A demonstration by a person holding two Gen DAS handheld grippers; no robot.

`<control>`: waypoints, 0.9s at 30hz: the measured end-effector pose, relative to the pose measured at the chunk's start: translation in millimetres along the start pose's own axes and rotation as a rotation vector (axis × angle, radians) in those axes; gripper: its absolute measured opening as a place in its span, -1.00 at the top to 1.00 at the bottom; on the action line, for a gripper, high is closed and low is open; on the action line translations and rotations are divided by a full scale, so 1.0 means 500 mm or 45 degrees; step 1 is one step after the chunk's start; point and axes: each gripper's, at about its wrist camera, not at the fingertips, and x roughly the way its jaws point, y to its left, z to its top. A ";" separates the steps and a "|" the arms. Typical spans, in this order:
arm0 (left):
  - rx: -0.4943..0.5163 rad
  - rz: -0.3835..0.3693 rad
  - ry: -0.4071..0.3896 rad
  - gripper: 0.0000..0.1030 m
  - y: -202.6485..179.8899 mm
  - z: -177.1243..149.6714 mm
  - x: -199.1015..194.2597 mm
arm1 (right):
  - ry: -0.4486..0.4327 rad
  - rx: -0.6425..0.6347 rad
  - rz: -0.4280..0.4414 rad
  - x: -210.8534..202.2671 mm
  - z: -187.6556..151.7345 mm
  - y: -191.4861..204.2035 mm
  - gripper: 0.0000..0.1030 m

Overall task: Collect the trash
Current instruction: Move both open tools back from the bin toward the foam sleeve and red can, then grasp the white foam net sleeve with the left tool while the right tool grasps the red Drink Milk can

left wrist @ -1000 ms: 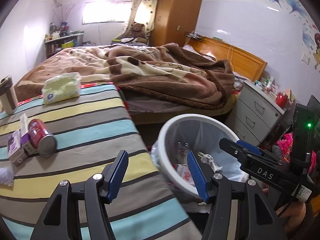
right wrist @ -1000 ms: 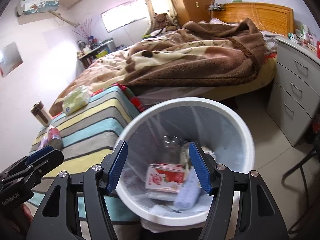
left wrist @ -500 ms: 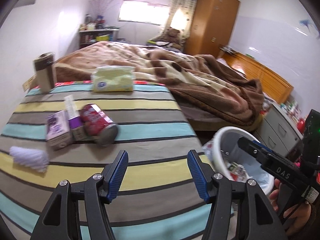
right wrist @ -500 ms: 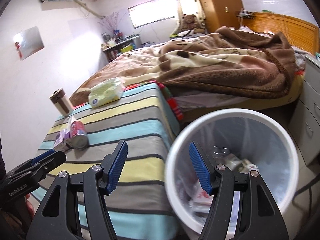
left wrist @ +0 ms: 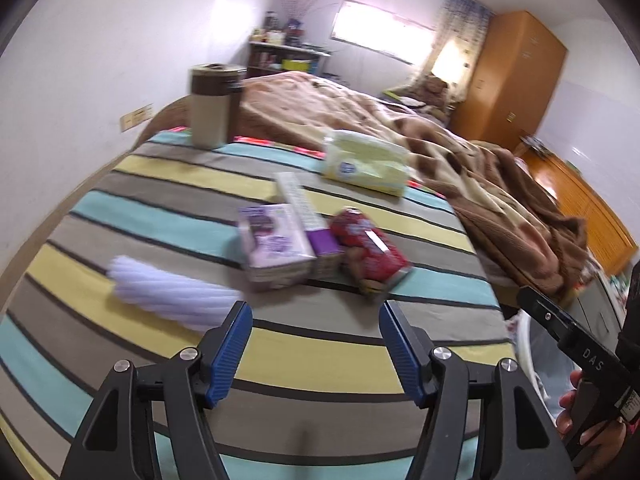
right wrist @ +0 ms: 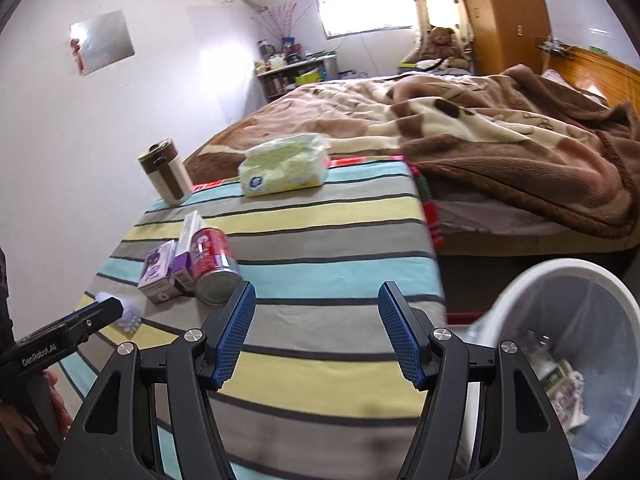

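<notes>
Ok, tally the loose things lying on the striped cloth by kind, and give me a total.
Red can: 1
Purple cartons: 2
White ribbed roll: 1
Tissue pack: 1
Brown and cream tumbler: 1
Total: 6

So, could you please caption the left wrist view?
Open left claw over striped table facing red can.
</notes>
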 end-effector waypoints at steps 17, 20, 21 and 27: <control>-0.358 0.079 0.081 -0.28 0.198 0.031 0.067 | 0.129 -0.197 0.095 0.128 0.050 0.116 -0.41; -0.402 0.067 0.117 -0.28 0.213 0.029 0.092 | 0.168 -0.220 0.097 0.156 0.052 0.128 -0.41; -0.408 0.064 0.132 -0.28 0.215 0.029 0.100 | 0.179 -0.228 0.103 0.163 0.052 0.131 -0.41; -0.387 0.060 0.149 -0.28 0.207 0.039 0.128 | 0.232 -0.263 0.136 0.196 0.053 0.151 -0.41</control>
